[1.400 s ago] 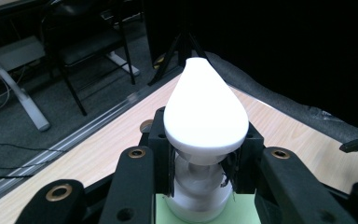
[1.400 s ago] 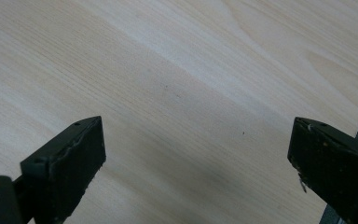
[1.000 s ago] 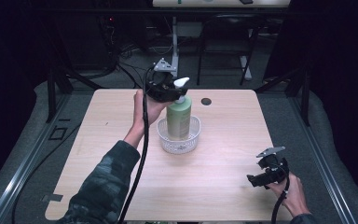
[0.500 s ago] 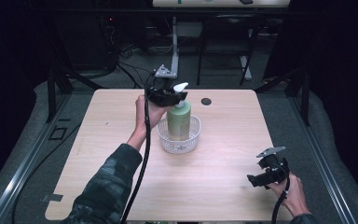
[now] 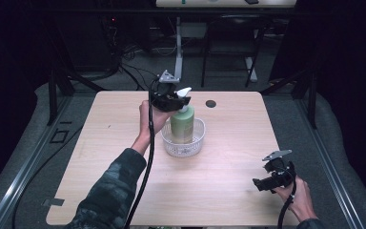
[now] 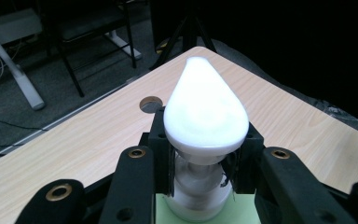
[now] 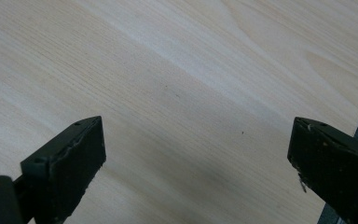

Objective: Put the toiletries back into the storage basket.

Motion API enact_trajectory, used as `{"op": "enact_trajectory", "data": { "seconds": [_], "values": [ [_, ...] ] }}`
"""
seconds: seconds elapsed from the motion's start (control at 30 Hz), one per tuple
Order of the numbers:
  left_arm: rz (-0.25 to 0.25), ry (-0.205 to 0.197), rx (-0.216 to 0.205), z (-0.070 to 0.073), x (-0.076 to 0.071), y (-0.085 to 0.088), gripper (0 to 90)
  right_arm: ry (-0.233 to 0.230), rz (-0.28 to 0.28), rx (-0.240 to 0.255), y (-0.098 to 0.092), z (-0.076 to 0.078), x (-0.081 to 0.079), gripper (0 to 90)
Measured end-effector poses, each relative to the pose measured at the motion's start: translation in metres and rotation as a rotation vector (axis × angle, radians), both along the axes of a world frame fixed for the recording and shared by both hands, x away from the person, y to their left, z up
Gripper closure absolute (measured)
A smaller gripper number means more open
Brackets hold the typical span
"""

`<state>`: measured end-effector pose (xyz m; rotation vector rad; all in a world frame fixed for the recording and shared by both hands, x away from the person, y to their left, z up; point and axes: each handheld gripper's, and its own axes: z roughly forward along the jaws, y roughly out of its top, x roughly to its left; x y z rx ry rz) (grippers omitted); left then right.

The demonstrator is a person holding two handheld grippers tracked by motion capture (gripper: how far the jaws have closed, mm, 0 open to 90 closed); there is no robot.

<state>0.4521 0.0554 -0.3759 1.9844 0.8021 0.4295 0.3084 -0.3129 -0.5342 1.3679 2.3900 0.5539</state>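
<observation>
My left tool is over the middle of the bench, nearer the far edge, its jaws closed on the neck of a green pump bottle just under the white pump head. In the left gripper view the black jaws sit tight against either side of the neck, with the pump head bulging above them and a strip of the green bottle body at the bottom edge. The bottle stands upright inside a clear plastic basket that rests on the bench; I cannot tell whether the bottle's base is touching the basket floor or is lifted slightly. A round cable hole lies in the bench top beyond the bottle, near the far edge, and it also shows behind the pump head in the left gripper view. My left hand wraps the tool's grip, camouflage sleeve running back to the near edge, black cable trailing along it. My right tool is near the near right corner, well apart from the basket, held low over bare wood. In the right gripper view its two jaws stand wide apart with nothing between them, just pale woodgrain below.
</observation>
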Motion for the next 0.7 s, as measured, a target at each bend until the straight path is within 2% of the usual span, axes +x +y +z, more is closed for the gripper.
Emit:
{"op": "enact_trajectory", "data": {
  "seconds": [0.43, 0.7],
  "values": [
    [0.007, 0.0, 0.009, -0.012, 0.002, 0.0, 67.7, 0.001, -0.002, 0.003, 0.0, 0.0, 0.0, 3.5],
    [0.004, 0.0, 0.003, -0.013, 0.001, 0.002, 67.6, 0.0, -0.002, 0.0, 0.0, 0.0, 0.0, 3.5]
  ]
}}
